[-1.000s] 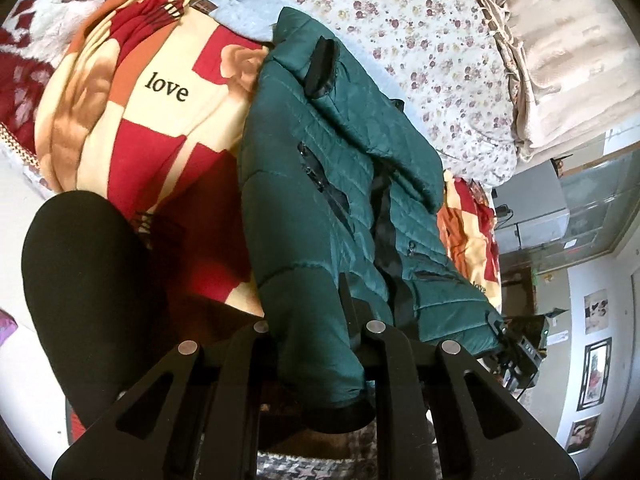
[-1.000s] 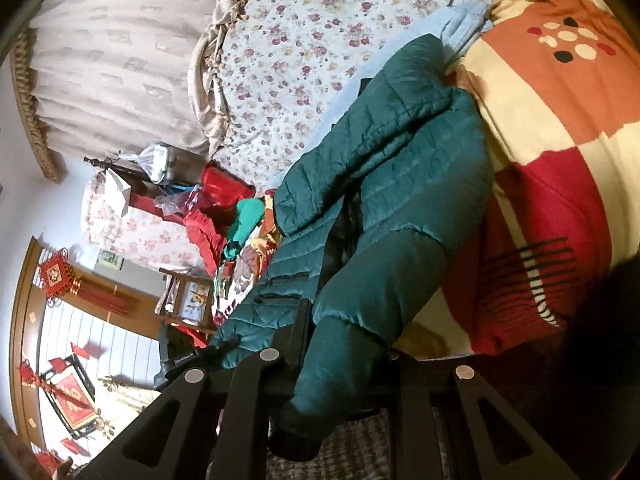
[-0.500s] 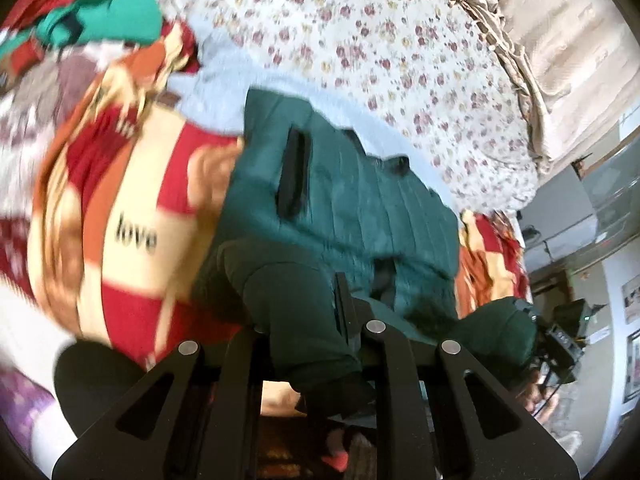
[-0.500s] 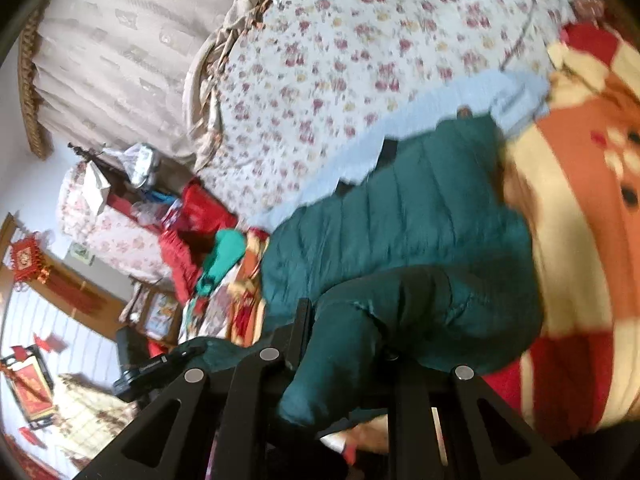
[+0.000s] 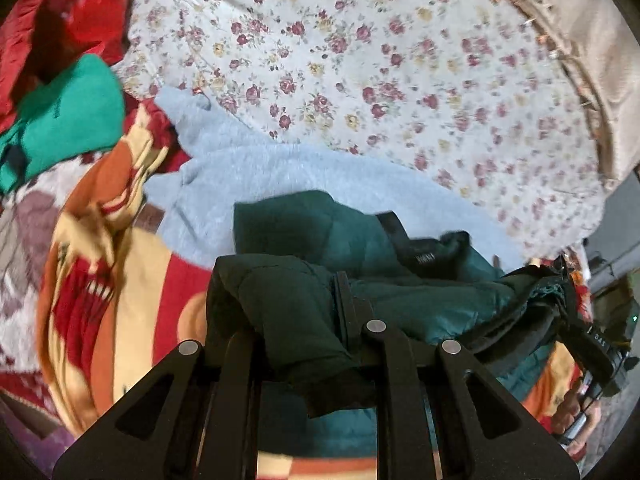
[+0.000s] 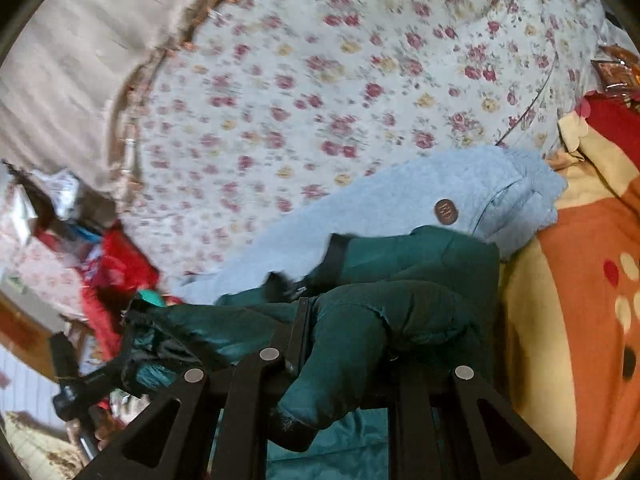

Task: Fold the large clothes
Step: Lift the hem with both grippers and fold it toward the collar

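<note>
A dark green quilted jacket (image 5: 360, 252) lies bunched on a bed, its far part folded over. My left gripper (image 5: 308, 344) is shut on one jacket sleeve (image 5: 288, 320), whose cuff hangs down between the fingers. My right gripper (image 6: 340, 360) is shut on the other sleeve (image 6: 360, 328), cuff hanging the same way. The right gripper and its hand show at the right edge of the left wrist view (image 5: 596, 360). The left gripper shows at the lower left of the right wrist view (image 6: 76, 384).
A pale blue fleece garment (image 5: 280, 176) (image 6: 400, 208) lies just beyond the jacket. A red, orange and cream blanket (image 5: 120, 300) (image 6: 580, 280) is beside it. A floral sheet (image 5: 380, 60) covers the far bed. A bright green garment (image 5: 64, 120) and red cloth (image 5: 48, 20) lie far left.
Both grippers have carried the sleeves forward across the bed. The jacket, spread lengthwise a second ago, is now folded over and bunched; the floral sheet fills more of both views.
</note>
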The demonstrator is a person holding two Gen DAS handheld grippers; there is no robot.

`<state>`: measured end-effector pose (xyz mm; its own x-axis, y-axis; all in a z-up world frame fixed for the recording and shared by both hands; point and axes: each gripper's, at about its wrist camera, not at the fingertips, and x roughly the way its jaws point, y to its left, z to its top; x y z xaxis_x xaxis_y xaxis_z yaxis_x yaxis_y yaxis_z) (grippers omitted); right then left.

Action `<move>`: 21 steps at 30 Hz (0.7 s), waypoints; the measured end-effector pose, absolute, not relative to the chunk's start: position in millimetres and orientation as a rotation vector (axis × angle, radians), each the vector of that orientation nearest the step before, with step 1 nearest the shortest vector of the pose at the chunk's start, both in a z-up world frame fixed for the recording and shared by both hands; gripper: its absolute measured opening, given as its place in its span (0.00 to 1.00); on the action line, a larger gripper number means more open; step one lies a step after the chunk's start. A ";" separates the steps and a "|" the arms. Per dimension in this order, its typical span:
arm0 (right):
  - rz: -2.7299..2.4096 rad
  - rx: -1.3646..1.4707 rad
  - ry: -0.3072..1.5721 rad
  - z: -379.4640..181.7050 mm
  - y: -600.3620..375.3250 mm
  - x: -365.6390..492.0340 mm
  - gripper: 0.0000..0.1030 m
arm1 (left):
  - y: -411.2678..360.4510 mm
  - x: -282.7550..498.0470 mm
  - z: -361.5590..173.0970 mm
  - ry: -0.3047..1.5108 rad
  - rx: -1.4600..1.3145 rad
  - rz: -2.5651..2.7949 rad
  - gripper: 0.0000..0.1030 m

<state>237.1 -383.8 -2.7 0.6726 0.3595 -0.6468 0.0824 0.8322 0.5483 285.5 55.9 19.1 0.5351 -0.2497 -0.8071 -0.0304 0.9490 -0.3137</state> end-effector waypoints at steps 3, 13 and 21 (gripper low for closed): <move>0.121 0.570 0.859 -19.8 -388.2 259.9 0.14 | 47.9 314.2 1.5 1.017 -0.296 -0.104 0.13; 0.052 0.569 0.908 -52.8 -392.5 275.1 0.18 | 33.6 338.9 -29.4 1.022 -0.259 -0.089 0.17; 0.117 0.572 0.786 -20.3 -387.0 244.7 0.59 | 69.9 310.5 -2.1 0.931 -0.618 -0.267 0.62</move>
